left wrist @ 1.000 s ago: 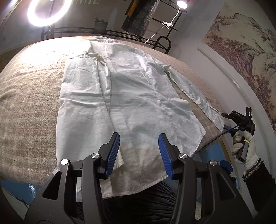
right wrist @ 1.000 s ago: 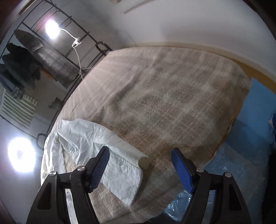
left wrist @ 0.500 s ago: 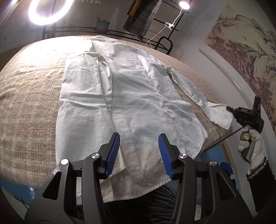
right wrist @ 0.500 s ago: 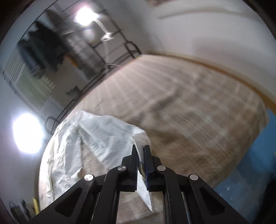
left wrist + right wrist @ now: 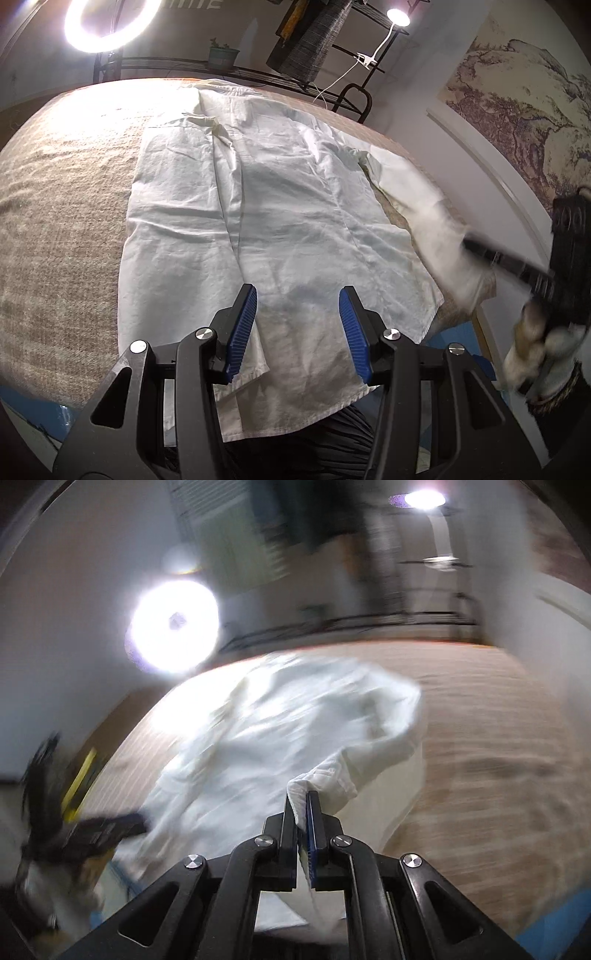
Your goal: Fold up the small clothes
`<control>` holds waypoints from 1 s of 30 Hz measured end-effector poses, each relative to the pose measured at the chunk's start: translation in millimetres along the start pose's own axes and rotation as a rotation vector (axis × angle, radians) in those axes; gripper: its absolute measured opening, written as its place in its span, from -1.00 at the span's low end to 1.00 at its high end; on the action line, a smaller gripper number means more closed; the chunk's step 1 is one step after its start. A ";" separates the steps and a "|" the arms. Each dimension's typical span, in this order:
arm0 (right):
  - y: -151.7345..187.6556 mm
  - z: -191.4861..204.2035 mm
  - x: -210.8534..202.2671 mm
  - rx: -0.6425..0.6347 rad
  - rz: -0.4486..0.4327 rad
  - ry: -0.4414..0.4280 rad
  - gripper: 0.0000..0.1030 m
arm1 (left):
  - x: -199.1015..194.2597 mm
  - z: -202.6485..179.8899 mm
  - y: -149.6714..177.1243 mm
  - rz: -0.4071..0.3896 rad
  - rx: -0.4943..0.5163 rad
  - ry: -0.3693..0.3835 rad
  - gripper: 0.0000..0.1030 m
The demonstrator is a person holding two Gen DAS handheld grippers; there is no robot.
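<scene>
A white long-sleeved shirt [image 5: 280, 221] lies spread flat on a beige plaid cloth [image 5: 62, 229]. Its hem is nearest me and its collar is at the far end. My left gripper [image 5: 298, 314] is open and empty, hovering above the hem. My right gripper [image 5: 302, 814] is shut on the cuff of the right sleeve [image 5: 332, 775] and holds it lifted above the shirt's body [image 5: 258, 731]. In the left wrist view the right gripper [image 5: 469, 243] shows blurred at the right, with the lifted sleeve [image 5: 417, 199] trailing from it.
A ring light [image 5: 107, 22] and a metal rack [image 5: 221, 68] with a potted plant stand behind the table. A clip lamp [image 5: 399, 16] and hanging dark clothes are at the back right. A wall painting [image 5: 524, 96] is on the right. Blue floor covering [image 5: 554, 919] lies beside the table.
My right gripper closed on the right sleeve's cuff, lifted it and swung it left over the shirt. The left gripper has stayed open above the hem.
</scene>
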State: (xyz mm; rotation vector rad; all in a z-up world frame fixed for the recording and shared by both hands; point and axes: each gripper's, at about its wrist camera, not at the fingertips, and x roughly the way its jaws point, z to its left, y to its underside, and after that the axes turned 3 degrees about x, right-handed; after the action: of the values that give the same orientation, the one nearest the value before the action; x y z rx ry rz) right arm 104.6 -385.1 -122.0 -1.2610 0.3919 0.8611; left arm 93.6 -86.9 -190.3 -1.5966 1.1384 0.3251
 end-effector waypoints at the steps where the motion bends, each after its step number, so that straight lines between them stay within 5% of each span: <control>1: 7.6 12.2 9.1 -0.033 0.040 -0.035 -0.97 | 0.6 -0.2 -0.3 0.000 -0.002 0.004 -0.08; 3: 24.0 29.4 26.6 -0.110 0.118 -0.062 -0.95 | 3.4 -2.7 -2.3 0.003 -0.002 0.018 -0.08; 8: 37.2 30.4 37.5 -0.151 0.224 -0.118 -0.41 | 16.9 -17.3 -6.0 0.028 0.017 0.087 -0.08; 13: 2.0 -3.1 14.4 -0.078 0.175 -0.201 -0.22 | 41.1 -42.9 -8.1 0.079 0.032 0.186 -0.08; 19: -65.2 -46.6 28.1 -0.036 0.121 -0.076 -0.15 | 73.3 -70.6 -0.8 0.153 0.068 0.222 -0.08; 26: -132.4 -81.9 95.8 0.061 0.163 -0.024 -0.12 | 96.7 -86.0 6.3 0.211 0.116 0.208 -0.09; 30: -157.7 -91.8 137.0 0.101 0.212 -0.011 0.05 | 101.3 -86.5 8.3 0.217 0.127 0.203 -0.76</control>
State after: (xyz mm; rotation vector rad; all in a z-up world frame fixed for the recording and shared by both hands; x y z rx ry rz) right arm 327.1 -432.5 -138.7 -1.1339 0.5611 1.0145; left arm 108.5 -211.7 -235.3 -1.4206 1.4648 0.2291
